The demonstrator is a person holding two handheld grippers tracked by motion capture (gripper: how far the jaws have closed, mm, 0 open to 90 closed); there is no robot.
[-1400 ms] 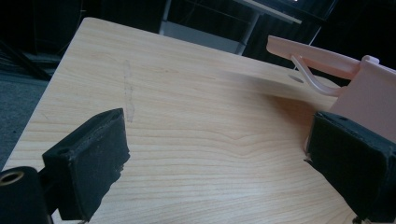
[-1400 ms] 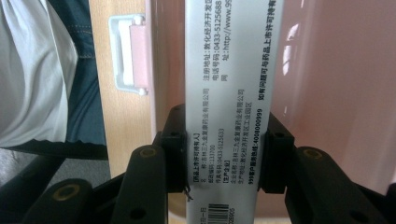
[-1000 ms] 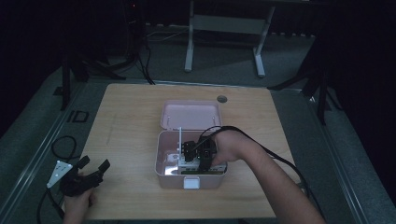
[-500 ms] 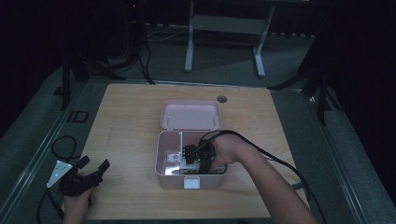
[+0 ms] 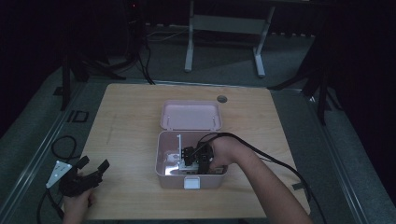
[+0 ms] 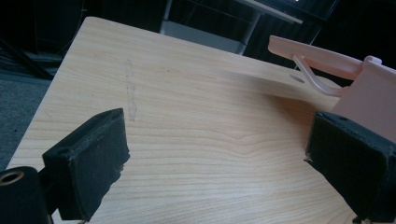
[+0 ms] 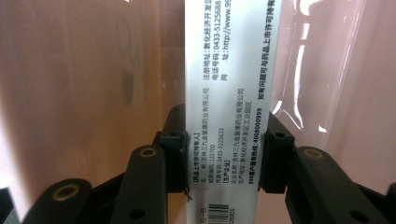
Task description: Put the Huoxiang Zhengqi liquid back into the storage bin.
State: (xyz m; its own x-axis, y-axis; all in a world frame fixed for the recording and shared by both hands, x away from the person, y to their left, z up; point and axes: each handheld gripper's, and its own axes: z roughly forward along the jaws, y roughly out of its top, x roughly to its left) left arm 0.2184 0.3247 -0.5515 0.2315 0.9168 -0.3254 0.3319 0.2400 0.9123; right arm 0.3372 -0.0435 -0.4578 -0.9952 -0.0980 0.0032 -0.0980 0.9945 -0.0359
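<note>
Right tongs [image 7: 226,158]: closed on a slim white carton [image 7: 231,93], one black pad pressed flat against each long side, the printed face turned toward the camera.
Carton, position: held inside the pink box [image 5: 164,161], low between its glossy walls; in the high view it shows as a pale shape [image 5: 183,163] just ahead of the right tongs [image 5: 194,156], near the box's front wall.
Carton, handling: judged light and thin-walled, likely a medicine pack from the print and barcode; stiff along its length but easy to crush across the narrow sides, so a gentle squeeze suits it. The smooth card could slip if tilted.
Where to hold: the middle of the two long sides, as now, keeps it balanced and leaves the ends free.
Box: lid [image 5: 190,115] thrown back flat behind it, white clasp at the front; the rest of the inside is too dim to read.
Left tongs [image 5: 88,170]: resting on the table [image 5: 130,121] at its near left corner, well apart from the box, jaws spread wide with nothing between them; their camera looks across bare wood toward the box's side [image 6: 369,102].
</note>
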